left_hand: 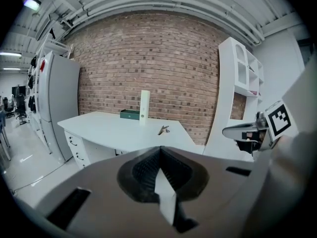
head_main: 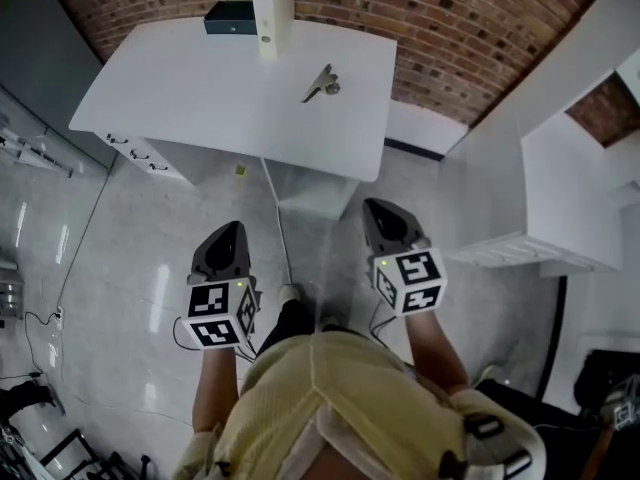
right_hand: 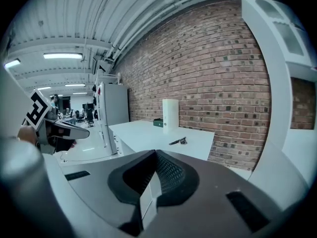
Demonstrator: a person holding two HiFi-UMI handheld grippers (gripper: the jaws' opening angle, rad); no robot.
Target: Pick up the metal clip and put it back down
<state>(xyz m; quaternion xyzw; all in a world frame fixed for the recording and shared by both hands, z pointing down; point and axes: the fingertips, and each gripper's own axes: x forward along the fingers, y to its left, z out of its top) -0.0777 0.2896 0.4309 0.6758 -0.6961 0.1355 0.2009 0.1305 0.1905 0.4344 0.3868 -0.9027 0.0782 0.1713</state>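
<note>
Standing against a brick wall (head_main: pixel 420 18), a white desk (head_main: pixel 200 98) carries everything that matters. Both grippers hang over the pale floor (head_main: pixel 130 228), well short of the desk's front edge, and both point slightly downward toward it.

The left gripper (head_main: pixel 231 230) has its jaws pressed together along a single seam, and its own view shows nothing between the ribbed pads (left_hand: pixel 148 170). The right gripper (head_main: pixel 379 210) is also fully closed and empty, its pads (right_hand: pixel 171 170) meeting edge to edge. Neither gripper touches anything.

A tall white tube (head_main: pixel 271 8) stands upright at the desk's back edge, with a dark green box (head_main: pixel 229 17) just beside it on the left.

The metal clip (head_main: pixel 320 84) lies flat on the desktop about midway between front and back, nearer the right edge and well apart from the tube. It is small, silvery grey and slim. A long thin arm slants toward the front edge, and a thicker, rounded end sits on the right side. Both gripper views show it as a dark sliver on the white surface (left_hand: pixel 164 130) (right_hand: pixel 177 142).
</note>
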